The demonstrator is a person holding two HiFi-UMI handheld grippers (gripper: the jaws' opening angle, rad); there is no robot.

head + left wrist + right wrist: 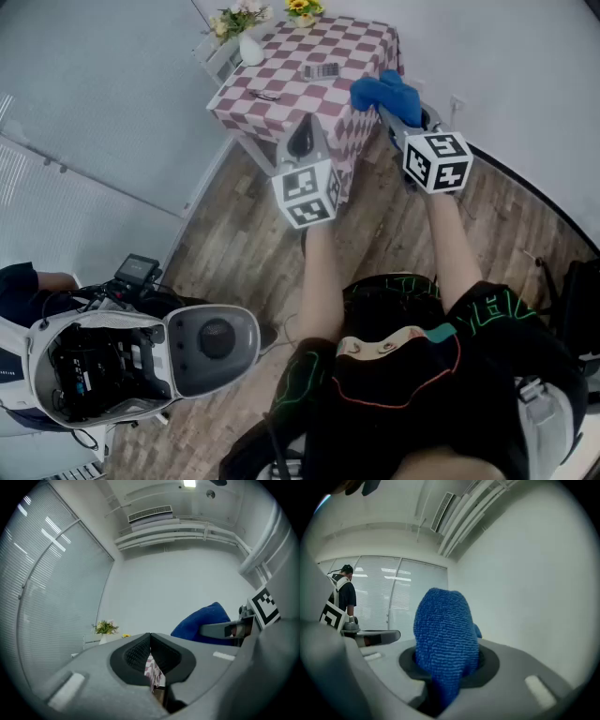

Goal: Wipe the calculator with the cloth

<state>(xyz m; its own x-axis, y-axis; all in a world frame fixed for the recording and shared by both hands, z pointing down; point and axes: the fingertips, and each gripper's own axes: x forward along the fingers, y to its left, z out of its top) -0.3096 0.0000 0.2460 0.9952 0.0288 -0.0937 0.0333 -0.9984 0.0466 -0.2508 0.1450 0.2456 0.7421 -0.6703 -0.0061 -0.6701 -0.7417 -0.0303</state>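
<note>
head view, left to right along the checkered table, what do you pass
white vase of pale flowers → small dark rectangular calculator → fuzzy blue cloth in the right claw

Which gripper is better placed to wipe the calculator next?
Right, probably. The right gripper is shut on the cloth, raised in front of the table where the calculator lies. The left gripper is shut and holds nothing.
</note>
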